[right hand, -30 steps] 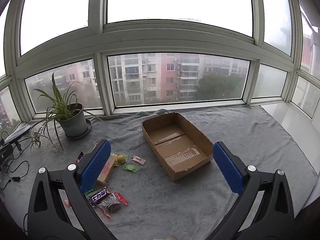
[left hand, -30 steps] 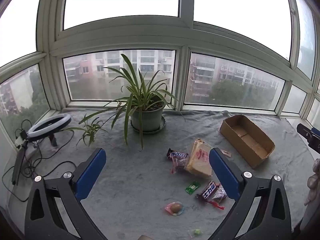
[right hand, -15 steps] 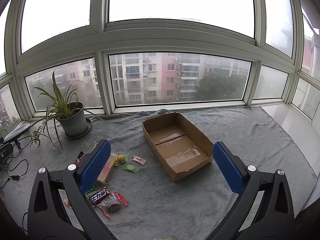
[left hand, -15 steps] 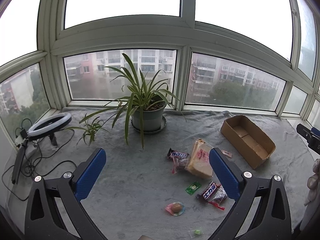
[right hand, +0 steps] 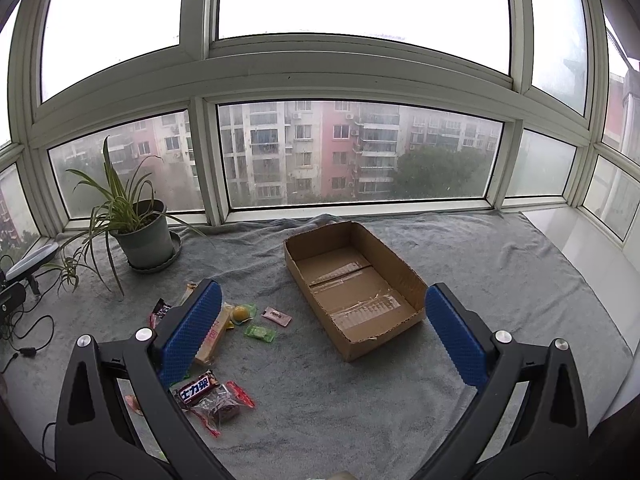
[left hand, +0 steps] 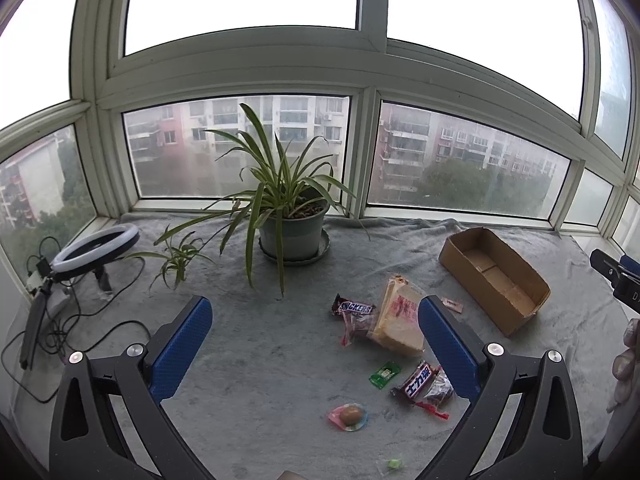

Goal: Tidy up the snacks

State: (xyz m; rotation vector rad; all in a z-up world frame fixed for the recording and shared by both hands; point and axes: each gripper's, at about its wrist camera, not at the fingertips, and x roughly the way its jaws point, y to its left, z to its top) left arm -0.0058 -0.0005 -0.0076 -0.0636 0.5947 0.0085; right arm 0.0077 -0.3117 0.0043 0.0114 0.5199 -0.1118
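Grey cloth; both tools spread, empty; snacks [right hand: 208, 396] below left of right tool [right hand: 320, 328].

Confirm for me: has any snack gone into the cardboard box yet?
No. In the right wrist view the cardboard box shows only its bare, taped bottom, and the snacks, such as the Snickers bar, lie on the grey cloth outside it.

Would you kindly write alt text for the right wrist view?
An open, empty right gripper hovers above a grey cloth on a window ledge, facing an empty cardboard box. Wrapped snacks lie scattered to the box's left, with a potted plant beyond them by the window.
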